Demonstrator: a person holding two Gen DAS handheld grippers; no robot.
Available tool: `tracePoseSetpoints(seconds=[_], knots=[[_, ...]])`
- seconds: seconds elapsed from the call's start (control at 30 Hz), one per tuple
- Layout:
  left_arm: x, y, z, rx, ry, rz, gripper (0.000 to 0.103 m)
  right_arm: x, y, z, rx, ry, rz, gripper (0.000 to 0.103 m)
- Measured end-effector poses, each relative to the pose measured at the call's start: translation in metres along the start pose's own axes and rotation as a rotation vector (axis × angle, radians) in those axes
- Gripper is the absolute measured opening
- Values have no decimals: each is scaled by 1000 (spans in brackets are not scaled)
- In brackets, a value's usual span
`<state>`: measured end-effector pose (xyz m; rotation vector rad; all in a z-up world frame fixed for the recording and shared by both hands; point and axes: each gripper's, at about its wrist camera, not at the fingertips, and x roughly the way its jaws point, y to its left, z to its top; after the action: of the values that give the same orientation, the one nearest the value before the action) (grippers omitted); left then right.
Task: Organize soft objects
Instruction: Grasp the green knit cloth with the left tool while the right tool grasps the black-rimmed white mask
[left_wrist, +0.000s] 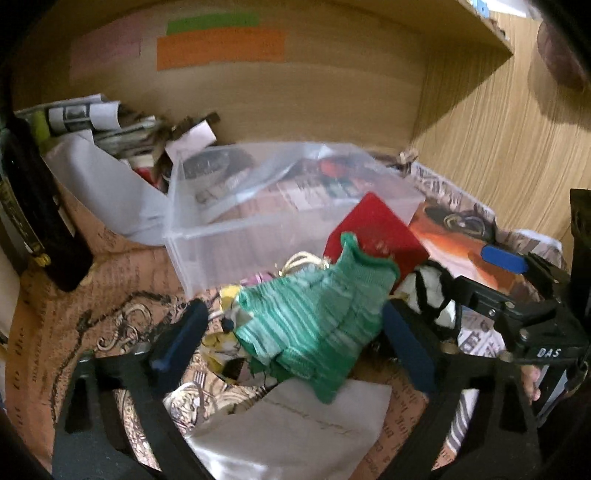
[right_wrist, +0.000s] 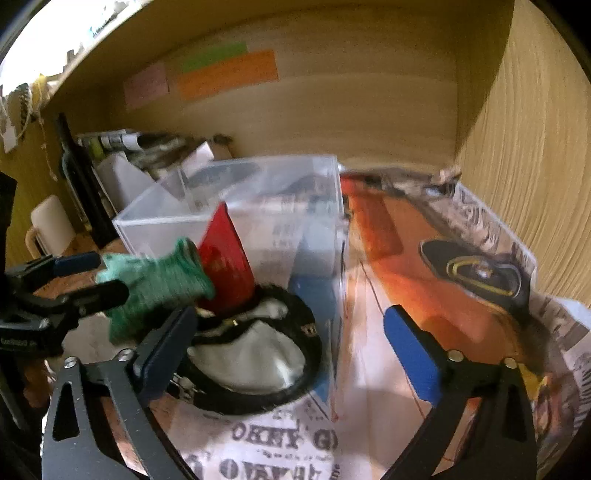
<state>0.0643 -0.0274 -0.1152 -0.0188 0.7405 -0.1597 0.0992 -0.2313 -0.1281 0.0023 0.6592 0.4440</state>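
Observation:
A green knitted cloth (left_wrist: 314, 317) lies between the blue pads of my left gripper (left_wrist: 291, 328), whose fingers stand wide on either side of it; in the right wrist view the same cloth (right_wrist: 155, 284) sits between the left gripper's fingers (right_wrist: 92, 275). A clear plastic box (left_wrist: 266, 221) stands just behind, also in the right wrist view (right_wrist: 258, 206). A red card (left_wrist: 373, 229) leans on the box. My right gripper (right_wrist: 291, 336) is open and empty above a white cloth with a black cord (right_wrist: 255, 354).
Small soft bits lie under the green cloth (left_wrist: 236, 295). White paper (left_wrist: 291, 428) lies in front. Rolled papers (left_wrist: 92, 122) and a black bottle (left_wrist: 33, 206) stand at the back left. Wooden walls (right_wrist: 535, 166) close the back and right. Newspaper (right_wrist: 461, 258) covers the surface.

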Motion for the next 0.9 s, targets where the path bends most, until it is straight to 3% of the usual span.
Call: tracePoseSetpoints(seconds=[0.33, 0.63, 0.9], knots=[[1, 8, -8, -23, 11, -4, 50, 23, -13, -16, 19, 113, 34, 46], [-7, 13, -7, -12, -18, -1, 26, 21, -13, -12, 17, 79, -10, 12], [-16, 18, -4, -7, -55, 20, 20, 1, -23, 0, 30, -11, -70, 11]])
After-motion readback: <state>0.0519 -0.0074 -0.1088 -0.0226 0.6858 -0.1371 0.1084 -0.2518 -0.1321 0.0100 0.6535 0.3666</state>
